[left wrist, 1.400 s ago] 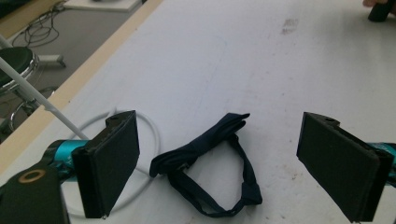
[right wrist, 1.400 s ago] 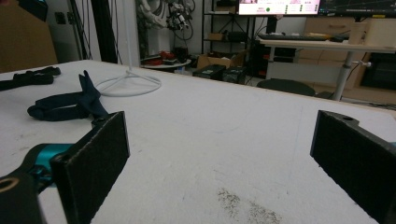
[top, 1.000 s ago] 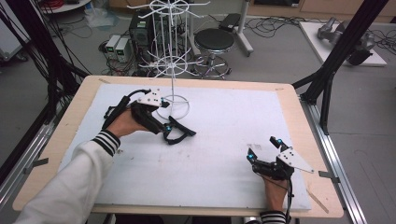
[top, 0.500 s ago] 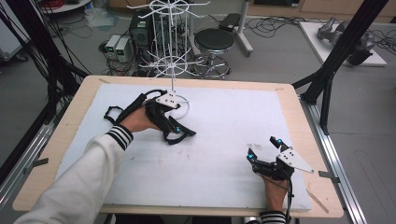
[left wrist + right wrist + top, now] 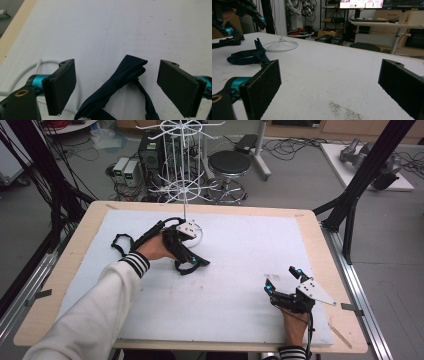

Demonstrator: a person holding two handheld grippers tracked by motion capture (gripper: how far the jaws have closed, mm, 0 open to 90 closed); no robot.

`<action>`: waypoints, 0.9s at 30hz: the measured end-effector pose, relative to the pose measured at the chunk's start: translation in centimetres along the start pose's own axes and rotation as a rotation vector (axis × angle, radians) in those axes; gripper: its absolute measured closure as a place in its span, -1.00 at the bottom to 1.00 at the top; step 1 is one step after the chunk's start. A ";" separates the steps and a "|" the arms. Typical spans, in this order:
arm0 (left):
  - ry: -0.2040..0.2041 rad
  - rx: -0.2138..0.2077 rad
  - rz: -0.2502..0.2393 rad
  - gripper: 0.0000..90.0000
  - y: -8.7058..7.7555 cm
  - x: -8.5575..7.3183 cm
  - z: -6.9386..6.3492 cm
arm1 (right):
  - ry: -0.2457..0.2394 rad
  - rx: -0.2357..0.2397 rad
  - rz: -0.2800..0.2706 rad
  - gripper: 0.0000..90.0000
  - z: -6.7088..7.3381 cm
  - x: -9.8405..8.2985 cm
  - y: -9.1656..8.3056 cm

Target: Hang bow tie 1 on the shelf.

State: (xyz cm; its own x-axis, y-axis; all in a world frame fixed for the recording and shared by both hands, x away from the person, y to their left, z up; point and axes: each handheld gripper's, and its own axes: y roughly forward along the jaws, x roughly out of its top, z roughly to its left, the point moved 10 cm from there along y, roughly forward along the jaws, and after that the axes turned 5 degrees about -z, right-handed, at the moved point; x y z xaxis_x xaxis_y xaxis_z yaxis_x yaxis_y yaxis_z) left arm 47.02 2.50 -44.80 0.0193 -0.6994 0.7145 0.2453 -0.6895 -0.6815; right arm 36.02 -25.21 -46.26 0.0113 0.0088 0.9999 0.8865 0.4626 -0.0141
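Note:
A dark navy bow tie (image 5: 120,80) with its strap lies flat on the white mat, left of the table's middle. My left gripper (image 5: 120,87) is open just above it, one jaw on each side and neither touching it. In the high view the left gripper (image 5: 190,260) covers most of the bow tie (image 5: 200,265). My right gripper (image 5: 281,279) rests open near the front right of the mat with nothing between its jaws. From the right gripper (image 5: 329,90) view, the bow tie (image 5: 247,56) lies far off at the left, under the left gripper (image 5: 234,25).
A white wire display stand (image 5: 184,195) rises from a round ring base (image 5: 196,234) just behind my left hand; the ring (image 5: 45,62) curves past the left jaw. A black loop (image 5: 119,245) lies on the mat left of the left wrist. The mat (image 5: 240,250) covers most of the wooden table (image 5: 320,240).
My left hand and gripper have shifted a little right, toward the stand's base, staying over the bow tie. The right gripper has not moved.

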 end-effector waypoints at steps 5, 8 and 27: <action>-0.013 0.001 0.024 -0.61 0.4 -0.7 0.4 | -0.001 0.001 -0.001 -0.91 0.0 0.0 0.0; -0.018 0.001 0.027 -0.61 0.6 -1.1 0.5 | 0.000 0.000 0.000 -0.91 0.0 0.0 0.0; 0.023 -0.015 0.155 -0.44 2.2 -3.7 0.4 | 0.001 0.001 0.000 -0.91 0.0 0.0 0.0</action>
State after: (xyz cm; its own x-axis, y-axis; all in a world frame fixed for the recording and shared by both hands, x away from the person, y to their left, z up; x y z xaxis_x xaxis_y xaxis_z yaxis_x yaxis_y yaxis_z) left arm 47.89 3.60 -48.87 0.0337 -0.8017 0.5968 0.2264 -0.5755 -0.7858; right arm 36.03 -25.24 -46.25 0.0113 0.0081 0.9999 0.8859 0.4637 -0.0138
